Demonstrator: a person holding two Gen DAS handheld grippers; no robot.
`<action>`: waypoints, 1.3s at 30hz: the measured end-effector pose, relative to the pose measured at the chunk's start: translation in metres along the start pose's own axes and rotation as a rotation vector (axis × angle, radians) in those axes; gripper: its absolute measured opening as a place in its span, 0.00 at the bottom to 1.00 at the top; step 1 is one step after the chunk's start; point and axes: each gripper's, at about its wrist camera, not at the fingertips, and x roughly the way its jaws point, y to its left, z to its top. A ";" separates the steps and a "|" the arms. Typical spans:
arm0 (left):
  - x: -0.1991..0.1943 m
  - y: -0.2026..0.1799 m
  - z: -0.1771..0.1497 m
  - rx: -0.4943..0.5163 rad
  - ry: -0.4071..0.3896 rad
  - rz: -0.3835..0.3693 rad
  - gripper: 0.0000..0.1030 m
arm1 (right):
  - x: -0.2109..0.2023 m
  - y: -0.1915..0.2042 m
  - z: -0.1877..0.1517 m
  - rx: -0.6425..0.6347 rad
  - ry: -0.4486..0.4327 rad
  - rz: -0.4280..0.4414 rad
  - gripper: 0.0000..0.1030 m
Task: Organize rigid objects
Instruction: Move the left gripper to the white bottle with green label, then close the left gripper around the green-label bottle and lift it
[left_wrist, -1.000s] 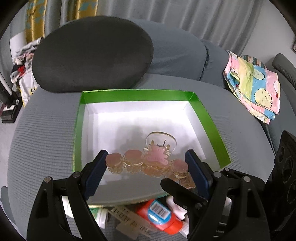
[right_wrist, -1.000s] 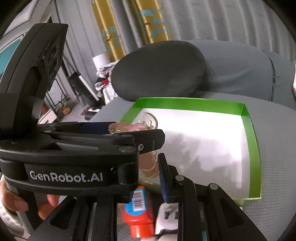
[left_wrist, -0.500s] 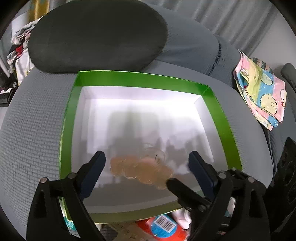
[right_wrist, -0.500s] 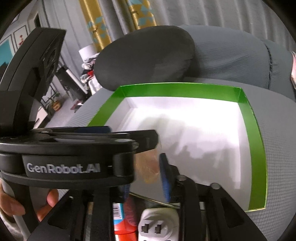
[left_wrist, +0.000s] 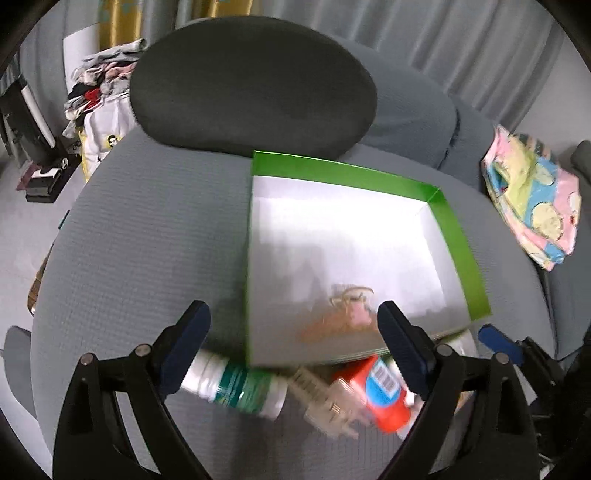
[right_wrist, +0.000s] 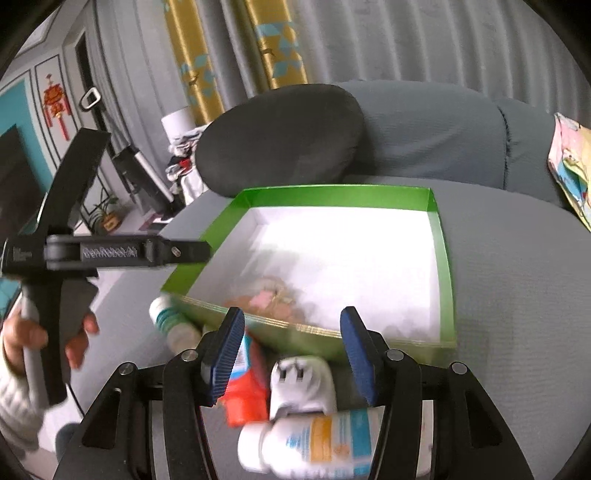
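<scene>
A green-rimmed box (left_wrist: 456, 236) with a white floor sits on the grey seat; it also shows in the right wrist view (right_wrist: 441, 236). A pink-and-amber hair claw (left_wrist: 345, 314) lies inside near its front wall, also seen from the right (right_wrist: 271, 297). My left gripper (left_wrist: 293, 336) is open and empty, in front of the box's left corner. My right gripper (right_wrist: 293, 347) is open and empty at the box's front wall. In front of the box lie a white-and-green bottle (left_wrist: 236, 384), a clear comb (left_wrist: 325, 402), a red tube (left_wrist: 384, 391), a white plug (right_wrist: 303, 384) and a white-orange bottle (right_wrist: 314, 445).
A dark round cushion (left_wrist: 255, 85) rests against the seat back behind the box. A pastel printed cloth (left_wrist: 532, 195) lies at the right. The person's hand holds the left gripper's handle (right_wrist: 59, 295) at the left of the right wrist view. Clothes pile (left_wrist: 99, 77) at back left.
The left gripper opened and let the hair claw drop into the box, then pulled back and left. The right gripper drew back, so more loose items show in front of the box.
</scene>
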 end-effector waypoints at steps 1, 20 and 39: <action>-0.004 0.004 -0.003 -0.001 -0.005 0.009 0.89 | -0.005 0.003 -0.005 -0.005 0.003 0.010 0.53; 0.006 0.068 -0.067 -0.022 0.027 0.095 0.89 | 0.030 0.094 -0.053 -0.074 0.146 0.177 0.53; 0.048 0.076 -0.045 -0.001 0.023 -0.084 0.88 | 0.115 0.133 -0.031 -0.047 0.086 0.073 0.53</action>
